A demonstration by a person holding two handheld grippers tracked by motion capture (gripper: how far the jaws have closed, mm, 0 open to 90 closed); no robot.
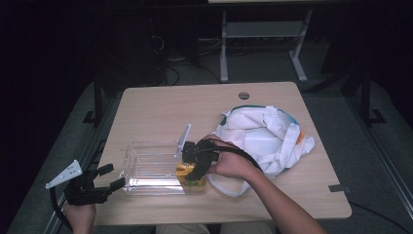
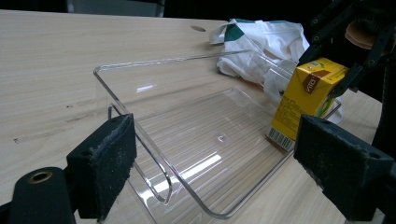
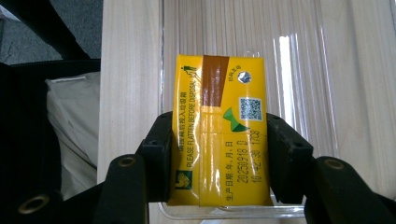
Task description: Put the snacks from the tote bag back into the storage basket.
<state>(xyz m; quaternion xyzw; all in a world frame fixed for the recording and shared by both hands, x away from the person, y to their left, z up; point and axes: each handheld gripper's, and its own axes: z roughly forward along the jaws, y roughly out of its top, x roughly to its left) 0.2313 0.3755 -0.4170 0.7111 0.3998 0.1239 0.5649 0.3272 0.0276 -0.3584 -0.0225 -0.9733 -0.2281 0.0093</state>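
Right gripper (image 1: 194, 168) jaws clamped on yellow carton (image 3: 218, 130), holding it upright at the right end of the clear tray (image 2: 154, 93), bottom edge at tray floor. Left gripper (image 1: 104, 180) jaws apart, just beside the tray's left end, gripping nothing. White bag (image 1: 265, 134) on worktop (image 1: 156, 107) right of tray.

Worktop (image 1: 160, 105): pale wood-grain laminate, matt, a few scuffs. Tray (image 2: 154, 100): clear hard plastic, glossy, ribbed floor throwing bright glare. Carton (image 3: 219, 130): yellow coated paperboard, shiny film-like sheen, round foil straw seal on top. Bag (image 1: 265, 134): white cloth, soft and creased, matt, teal trim. Jaws: black matt plastic, pads (image 2: 105, 163) rough and speckled with dust.
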